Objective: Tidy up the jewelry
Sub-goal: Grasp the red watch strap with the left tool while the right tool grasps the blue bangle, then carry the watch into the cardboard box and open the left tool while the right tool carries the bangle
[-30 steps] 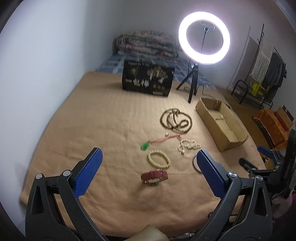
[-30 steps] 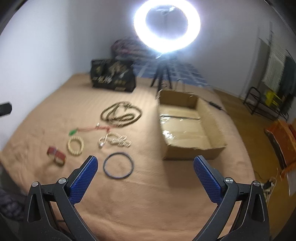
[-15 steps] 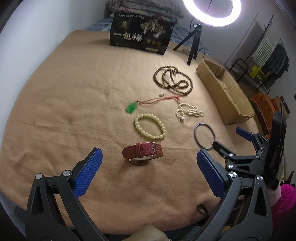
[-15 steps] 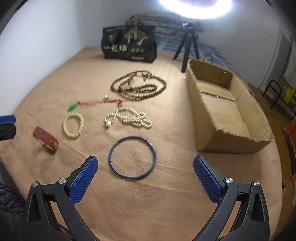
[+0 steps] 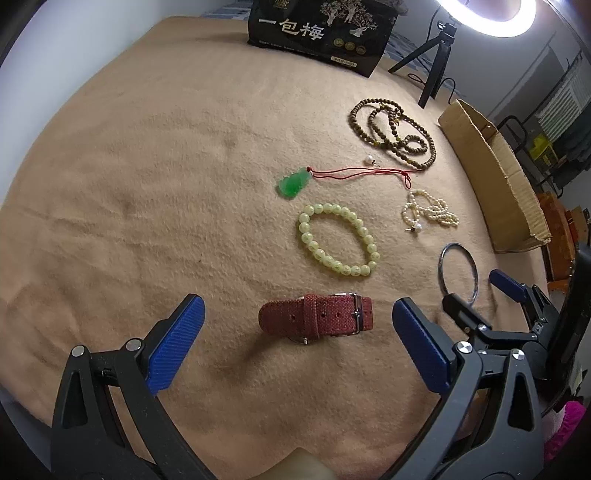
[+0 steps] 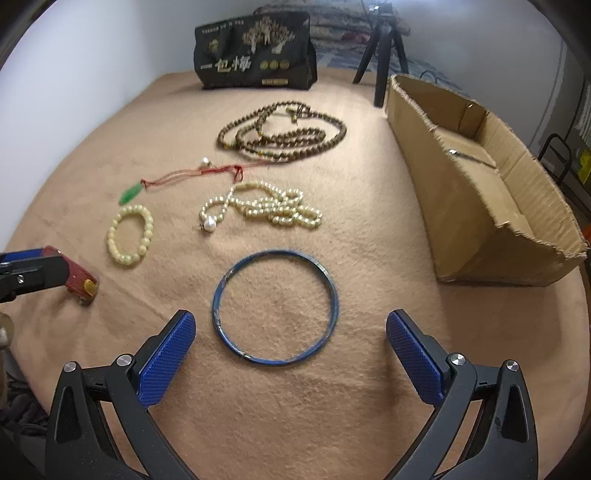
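My left gripper (image 5: pixel 295 332) is open, its blue pads on either side of a red watch strap (image 5: pixel 317 317) lying on the tan blanket. My right gripper (image 6: pixel 290 349) is open, just short of a blue bangle (image 6: pixel 275 306); the bangle also shows in the left wrist view (image 5: pixel 458 269). Beyond lie a pale green bead bracelet (image 5: pixel 338 240), a green jade pendant on a red cord (image 5: pixel 293 182), a white pearl necklace (image 6: pixel 262 206) and a long brown bead necklace (image 6: pixel 284 133). An open cardboard box (image 6: pixel 476 177) stands to the right.
A black printed box (image 6: pixel 255 55) stands at the far edge of the blanket (image 5: pixel 147 184). A black tripod (image 6: pixel 382 48) carrying a ring light (image 5: pixel 487 18) stands beside the cardboard box. A clothes rack (image 5: pixel 554 122) is at the far right.
Both grippers have moved forward and down towards the blanket. The left one now brackets the watch strap; the right one has closed in on the blue bangle. Both stay open.
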